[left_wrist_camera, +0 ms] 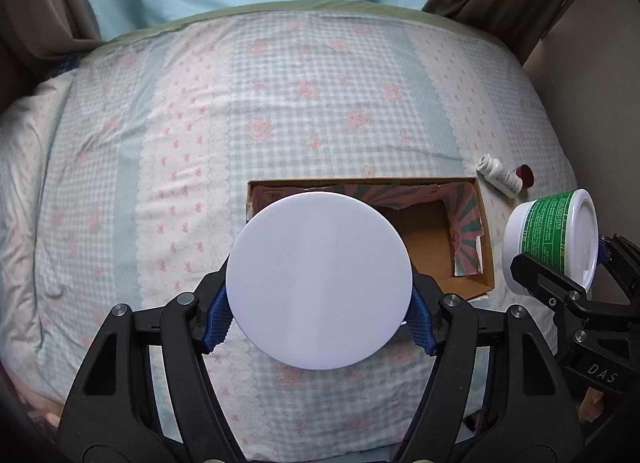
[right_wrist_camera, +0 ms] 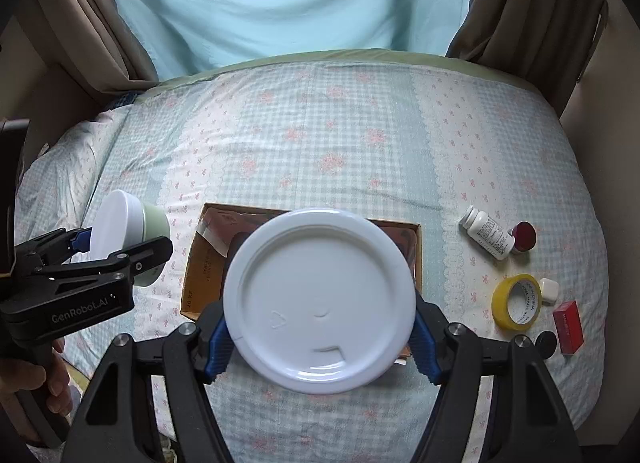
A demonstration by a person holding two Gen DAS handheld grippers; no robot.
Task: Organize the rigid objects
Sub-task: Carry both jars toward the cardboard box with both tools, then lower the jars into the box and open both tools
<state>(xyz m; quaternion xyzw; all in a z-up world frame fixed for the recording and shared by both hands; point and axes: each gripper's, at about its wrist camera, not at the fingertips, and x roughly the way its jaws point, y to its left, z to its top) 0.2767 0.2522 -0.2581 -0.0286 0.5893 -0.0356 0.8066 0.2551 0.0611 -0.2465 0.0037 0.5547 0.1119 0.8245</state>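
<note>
My left gripper [left_wrist_camera: 319, 323] is shut on a pale green jar with a white lid [left_wrist_camera: 319, 281]; the lid faces the camera and hides part of the open cardboard box [left_wrist_camera: 486, 247] lying on the bed. The same jar shows in the right wrist view [right_wrist_camera: 128, 227], to the left of the box [right_wrist_camera: 200, 259]. My right gripper [right_wrist_camera: 320, 339] is shut on a white tub with a green label [right_wrist_camera: 320, 299], its lid toward the camera; it hovers over the box. The tub also shows at the right of the left wrist view [left_wrist_camera: 550, 231].
On the checked bedspread [right_wrist_camera: 320, 135] right of the box lie a white pill bottle [right_wrist_camera: 486, 237], a dark red cap [right_wrist_camera: 524, 235], a yellow tape roll [right_wrist_camera: 516, 301], a small white case [right_wrist_camera: 549, 290], a red box [right_wrist_camera: 568, 327] and a black cap [right_wrist_camera: 546, 345]. Curtains hang behind.
</note>
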